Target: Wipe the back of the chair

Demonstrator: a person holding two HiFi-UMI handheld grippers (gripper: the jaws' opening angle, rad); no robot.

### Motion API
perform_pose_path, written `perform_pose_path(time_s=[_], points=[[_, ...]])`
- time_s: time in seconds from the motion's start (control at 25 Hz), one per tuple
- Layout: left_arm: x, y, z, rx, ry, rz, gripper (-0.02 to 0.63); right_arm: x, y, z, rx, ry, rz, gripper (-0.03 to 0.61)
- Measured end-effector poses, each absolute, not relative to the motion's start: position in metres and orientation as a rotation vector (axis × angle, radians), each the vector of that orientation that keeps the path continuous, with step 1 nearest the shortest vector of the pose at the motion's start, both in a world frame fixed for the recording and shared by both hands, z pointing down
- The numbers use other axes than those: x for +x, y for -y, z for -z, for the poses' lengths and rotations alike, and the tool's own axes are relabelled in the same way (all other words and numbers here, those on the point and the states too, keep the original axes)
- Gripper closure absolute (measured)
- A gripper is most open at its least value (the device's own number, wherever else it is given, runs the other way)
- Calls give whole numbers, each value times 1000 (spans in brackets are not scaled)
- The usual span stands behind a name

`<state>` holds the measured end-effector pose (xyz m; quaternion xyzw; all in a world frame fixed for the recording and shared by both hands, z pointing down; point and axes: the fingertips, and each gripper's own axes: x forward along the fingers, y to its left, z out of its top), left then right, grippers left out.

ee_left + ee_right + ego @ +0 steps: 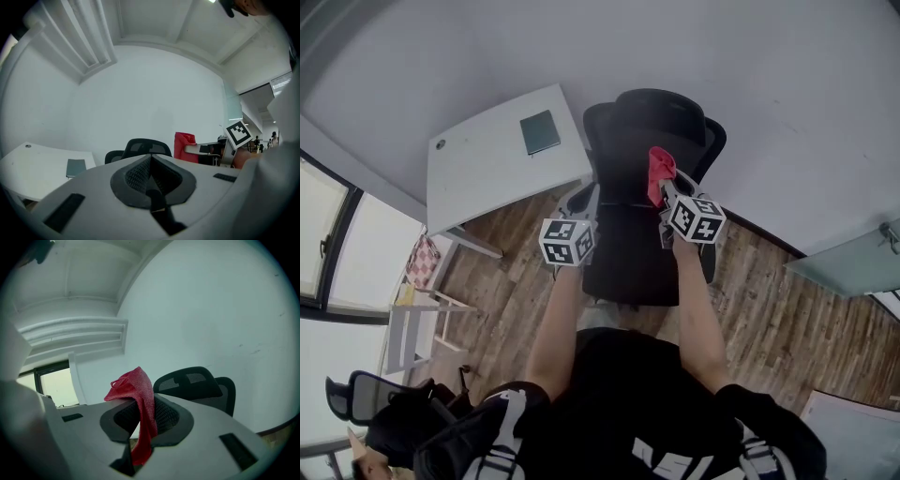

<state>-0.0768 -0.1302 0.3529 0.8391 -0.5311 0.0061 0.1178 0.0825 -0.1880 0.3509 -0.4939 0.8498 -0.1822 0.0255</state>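
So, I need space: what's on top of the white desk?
A dark green pad lies on the white desk, a round grommet at one corner. Under the pad is hidden.

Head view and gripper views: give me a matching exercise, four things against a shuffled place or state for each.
Things:
1. cloth
2. notebook
3. left gripper
4. chair

Places or states:
a. lying on the desk
b. shut, holding nothing
c. black, standing beside the desk
d. pinched in the right gripper

Pairs: 1-d, 2-a, 3-b, 4-c.
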Motion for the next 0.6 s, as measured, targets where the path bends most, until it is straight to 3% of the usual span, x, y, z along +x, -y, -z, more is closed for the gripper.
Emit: perform_pose_path(time_s=[0.6], points=[[-128, 294, -369, 2486, 1433, -54, 588, -5, 350, -391, -1569, -2640, 664, 505]])
